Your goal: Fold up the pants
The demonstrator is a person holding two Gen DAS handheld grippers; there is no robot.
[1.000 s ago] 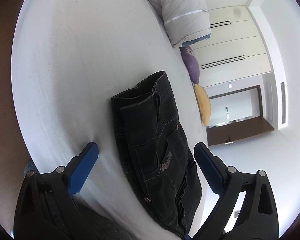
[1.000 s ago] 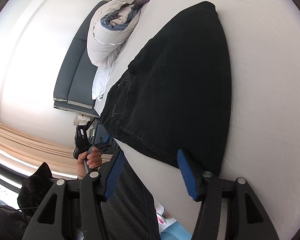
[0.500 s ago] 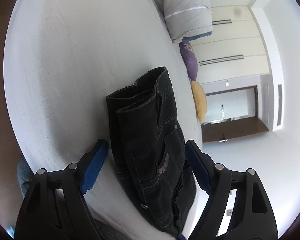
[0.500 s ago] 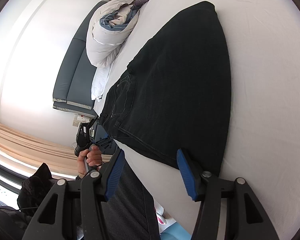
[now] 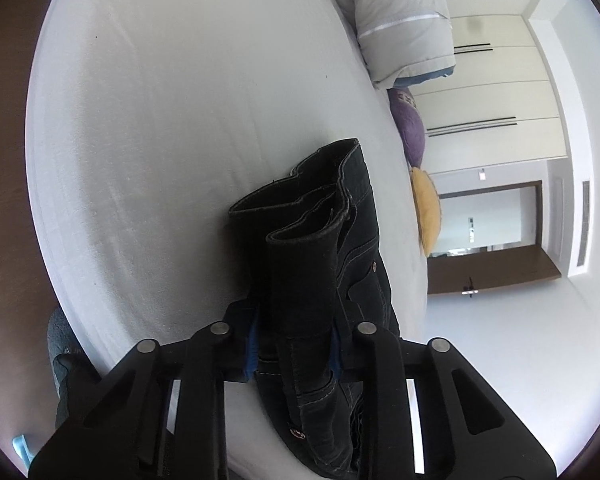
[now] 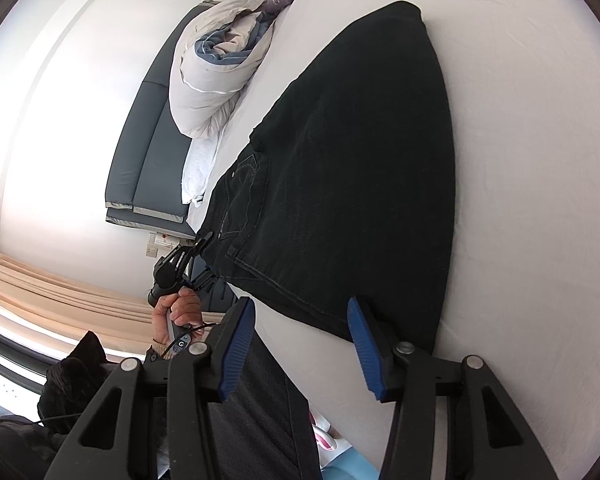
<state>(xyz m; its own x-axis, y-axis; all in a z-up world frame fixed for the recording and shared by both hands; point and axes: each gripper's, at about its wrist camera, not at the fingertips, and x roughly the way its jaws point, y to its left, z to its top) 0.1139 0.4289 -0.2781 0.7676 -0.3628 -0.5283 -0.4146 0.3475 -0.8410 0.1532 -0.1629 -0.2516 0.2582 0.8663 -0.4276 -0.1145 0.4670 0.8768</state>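
Note:
Black jeans (image 6: 340, 168) lie folded on a white bed (image 6: 532, 160). In the left wrist view my left gripper (image 5: 294, 350) is shut on the waistband end of the jeans (image 5: 320, 248), and the cloth bunches up between its blue pads. In the right wrist view my right gripper (image 6: 300, 348) is open at the near edge of the jeans, its right pad (image 6: 364, 344) over the cloth, holding nothing. The left gripper (image 6: 184, 260) also shows there in a hand at the waistband end.
A rolled grey duvet (image 5: 400, 16) lies at the head of the bed, with a purple cushion (image 5: 412, 128) and a yellow cushion (image 5: 428, 208) along the far edge. A dark headboard (image 6: 148, 152) stands behind. White wardrobes (image 5: 500, 92) and a door are beyond.
My left gripper has moved forward onto the jeans and shut on the waistband end, which now bunches up. My right gripper has stayed open in about the same place.

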